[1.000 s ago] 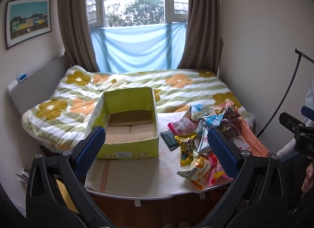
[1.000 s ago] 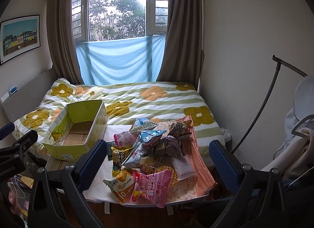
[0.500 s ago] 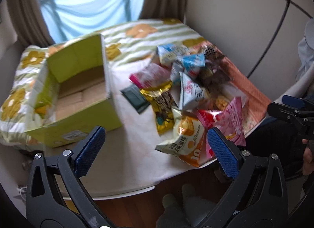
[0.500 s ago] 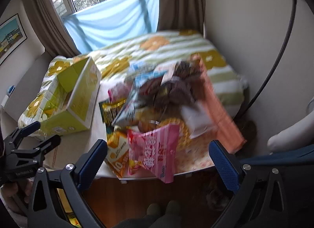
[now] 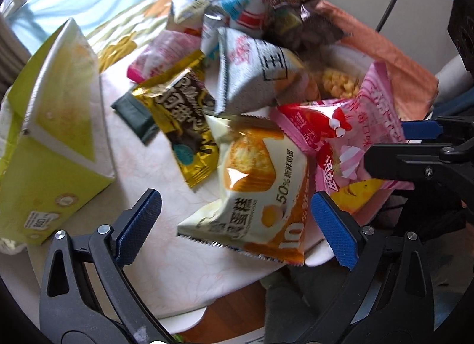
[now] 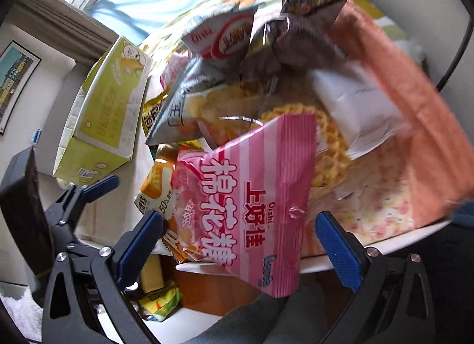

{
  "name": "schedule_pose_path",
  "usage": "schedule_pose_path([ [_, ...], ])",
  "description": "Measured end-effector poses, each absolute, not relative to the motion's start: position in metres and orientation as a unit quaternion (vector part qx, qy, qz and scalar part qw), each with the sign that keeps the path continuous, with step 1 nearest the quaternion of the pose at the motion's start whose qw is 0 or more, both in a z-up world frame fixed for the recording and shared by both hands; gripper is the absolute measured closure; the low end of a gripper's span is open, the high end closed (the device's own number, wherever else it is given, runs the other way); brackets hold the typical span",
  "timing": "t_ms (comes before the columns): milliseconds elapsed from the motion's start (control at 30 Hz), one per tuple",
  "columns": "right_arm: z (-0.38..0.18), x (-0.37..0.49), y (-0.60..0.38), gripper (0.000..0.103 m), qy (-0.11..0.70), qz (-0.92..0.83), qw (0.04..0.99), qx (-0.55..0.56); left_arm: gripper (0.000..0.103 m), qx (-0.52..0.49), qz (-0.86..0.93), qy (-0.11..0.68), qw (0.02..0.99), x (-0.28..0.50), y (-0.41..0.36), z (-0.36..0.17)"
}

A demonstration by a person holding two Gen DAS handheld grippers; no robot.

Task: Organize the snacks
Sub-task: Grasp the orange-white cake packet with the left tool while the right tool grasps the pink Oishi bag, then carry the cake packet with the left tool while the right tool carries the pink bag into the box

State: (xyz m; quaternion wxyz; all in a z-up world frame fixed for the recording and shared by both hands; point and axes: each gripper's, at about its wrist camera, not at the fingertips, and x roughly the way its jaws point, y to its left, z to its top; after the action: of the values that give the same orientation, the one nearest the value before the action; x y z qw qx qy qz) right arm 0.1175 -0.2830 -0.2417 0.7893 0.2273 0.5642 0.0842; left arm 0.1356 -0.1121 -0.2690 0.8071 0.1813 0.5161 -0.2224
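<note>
At the left edge of the left wrist view stands the green cardboard box (image 5: 56, 142), tipped in the fisheye, its inside hidden from here; the right wrist view has it at upper left, beside the snack heap. The bench (image 5: 154, 258) under it wears a pale cloth, and its near rim runs across the bottom of both frames. A long salmon-pink bag (image 6: 414, 113) lies along the right side of the heap, reaching toward the upper right of the frame. Nearest the right gripper (image 6: 240, 243) is the pink striped marshmallow bag (image 6: 254, 196), hanging over the bench's front edge; the gripper's jaws stand wide to either side of it, blue pads apart from the bag. In the left wrist view the left gripper (image 5: 234, 225) is likewise spread wide, framing the orange-and-white cake bag (image 5: 254, 196) at lower centre, not touching it. Above that lies a grey-white pouch (image 5: 254, 77), and left of it a gold cookie packet (image 5: 183, 116) overlapping a small dark green packet (image 5: 133, 113). At the top of the heap sits a dark brown crinkled bag (image 5: 299, 15), somewhat blurred.
</note>
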Motion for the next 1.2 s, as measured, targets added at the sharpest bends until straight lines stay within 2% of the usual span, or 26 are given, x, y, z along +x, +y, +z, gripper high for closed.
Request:
schedule_pose_path([
  [200,-0.253,0.126,-0.285,0.0,0.574,0.098,0.778,0.237,0.005,0.192,-0.213,0.526,0.801,0.138,-0.13,-0.284],
  [333,-0.259,0.129,-0.287,0.0,0.583,0.103,0.768,0.244,0.025,0.193,-0.204,0.538,0.795,0.141,-0.136,-0.293],
  [433,-0.263,0.133,-0.287,0.004,0.588,0.11,0.76,0.255,0.031,0.196,-0.2,0.54,0.794,0.14,-0.141,-0.296],
  [467,-0.263,0.133,-0.286,0.005,0.589,0.112,0.759,0.253,0.037,0.2,-0.2,0.538,0.794,0.14,-0.142,-0.296],
  [533,-0.263,0.135,-0.284,0.011,0.589,0.118,0.759,0.25,0.04,0.206,-0.197,0.535,0.796,0.136,-0.144,-0.296],
  [567,-0.264,0.136,-0.283,0.014,0.589,0.125,0.758,0.252,0.041,0.207,-0.195,0.534,0.796,0.136,-0.144,-0.295],
  [633,-0.266,0.137,-0.283,0.028,0.59,0.135,0.752,0.26,0.042,0.2,-0.188,0.536,0.798,0.137,-0.141,-0.295],
  [767,-0.263,0.136,-0.281,0.042,0.586,0.154,0.75,0.266,0.043,0.191,-0.175,0.541,0.8,0.137,-0.133,-0.292],
  [1200,-0.237,0.132,-0.273,0.045,0.572,0.173,0.765,0.24,0.043,0.151,-0.136,0.539,0.817,0.139,-0.103,-0.27],
])
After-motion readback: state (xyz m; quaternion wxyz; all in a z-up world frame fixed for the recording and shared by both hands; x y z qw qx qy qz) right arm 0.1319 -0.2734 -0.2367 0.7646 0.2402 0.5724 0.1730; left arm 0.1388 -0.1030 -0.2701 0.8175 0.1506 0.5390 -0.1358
